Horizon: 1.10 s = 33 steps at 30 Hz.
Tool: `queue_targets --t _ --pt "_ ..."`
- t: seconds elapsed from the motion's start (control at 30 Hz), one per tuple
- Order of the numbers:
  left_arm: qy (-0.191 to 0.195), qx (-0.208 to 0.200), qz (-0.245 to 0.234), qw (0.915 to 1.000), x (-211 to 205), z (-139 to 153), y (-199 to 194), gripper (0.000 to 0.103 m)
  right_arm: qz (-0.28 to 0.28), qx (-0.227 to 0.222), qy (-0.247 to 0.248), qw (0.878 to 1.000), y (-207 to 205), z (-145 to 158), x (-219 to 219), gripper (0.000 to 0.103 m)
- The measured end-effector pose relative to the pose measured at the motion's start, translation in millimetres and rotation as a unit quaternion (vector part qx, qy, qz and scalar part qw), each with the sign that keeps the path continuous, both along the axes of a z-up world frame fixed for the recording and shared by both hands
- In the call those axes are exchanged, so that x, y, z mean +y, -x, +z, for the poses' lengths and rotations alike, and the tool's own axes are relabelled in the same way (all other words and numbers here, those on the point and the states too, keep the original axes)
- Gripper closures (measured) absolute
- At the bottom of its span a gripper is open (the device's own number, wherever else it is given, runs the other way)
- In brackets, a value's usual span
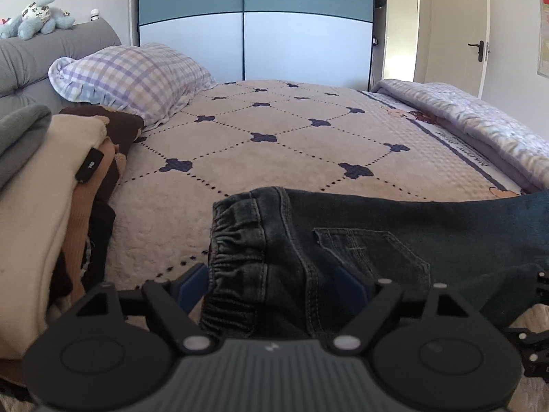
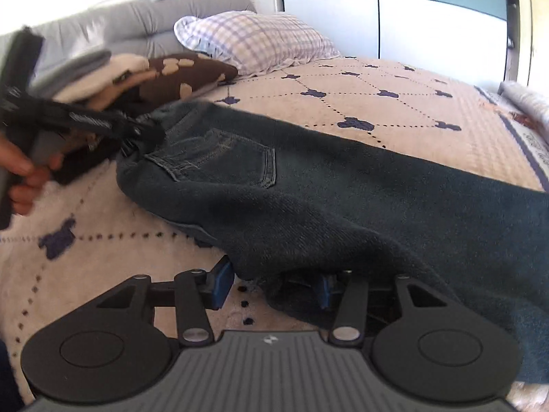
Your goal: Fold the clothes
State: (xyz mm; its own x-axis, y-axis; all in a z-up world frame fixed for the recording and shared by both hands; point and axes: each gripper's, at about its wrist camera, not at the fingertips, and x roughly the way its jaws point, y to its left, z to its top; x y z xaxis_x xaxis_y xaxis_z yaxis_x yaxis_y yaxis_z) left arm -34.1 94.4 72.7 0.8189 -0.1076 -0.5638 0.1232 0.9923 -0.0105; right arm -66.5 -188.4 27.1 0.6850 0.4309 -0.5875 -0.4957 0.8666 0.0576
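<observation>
Dark denim jeans lie across the bed, stretched left to right. My left gripper stands wide, with the elastic waistband bunched between its blue pads. In the right wrist view the jeans show a back pocket. My right gripper also stands wide, with a fold of the leg draped between its fingers. The left gripper shows there at the waistband, held by a hand.
The bed has a beige quilted cover with dark blue motifs. A stack of folded clothes sits at the left. A checked pillow, grey headboard, folded blanket and wardrobe lie beyond.
</observation>
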Motion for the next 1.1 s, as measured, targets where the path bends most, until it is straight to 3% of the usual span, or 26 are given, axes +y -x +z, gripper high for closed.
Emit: queue_targets --t 0.13,0.23,0.33,0.4,0.5,0.6,0.67,0.73,0.87,1.03,1.1 --pt "0.007 -0.023 -0.035 0.9991 -6.6 14.0 7.5 0.02 0.023 -0.046 -0.001 0.999 6.0 11.6 12.6 0.052" --pt "0.012 -0.025 -0.062 0.9977 -14.7 8.7 6.5 0.012 0.037 -0.059 0.009 0.998 5.6 13.2 17.3 0.047" --pt "0.008 0.012 -0.064 0.9978 -16.9 -18.8 -11.3 0.013 0.049 -0.039 0.017 0.998 -4.9 4.1 18.2 0.048" --pt "-0.016 0.003 -0.069 0.9975 -18.5 -24.4 -16.3 0.011 0.054 -0.025 0.022 0.998 -14.0 -2.2 18.0 0.051" --pt "-0.061 0.002 -0.081 0.9949 -25.1 -24.7 -20.7 0.012 0.051 0.009 -0.061 0.997 -25.6 1.1 6.1 0.052" --pt "-0.073 0.011 -0.087 0.9935 -19.7 -22.7 -20.8 0.021 0.087 0.08 -0.173 0.978 -20.9 -3.4 -9.0 0.054" --pt "-0.054 0.018 -0.095 0.9938 -8.7 -19.5 -18.9 0.027 0.111 0.094 -0.192 0.971 -3.7 -6.4 -18.6 0.064" --pt "-0.044 0.022 -0.108 0.993 -1.1 -18.8 -19.8 0.027 0.123 0.114 -0.209 0.963 4.2 -10.9 -29.6 0.082" --pt "-0.051 0.033 -0.099 0.9932 4.0 -18.9 -23.4 0.027 0.109 0.126 -0.198 0.966 1.6 -14.2 -24.3 0.083" --pt "-0.048 0.052 -0.079 0.9943 13.7 -19.4 -14.8 0.029 0.078 0.106 -0.299 0.945 17.0 -2.7 -54.3 0.085" --pt "-0.03 0.069 -0.065 0.9951 19.2 -24.9 -19.0 0.028 0.074 0.131 -0.268 0.952 17.1 -13.3 -46.7 0.085"
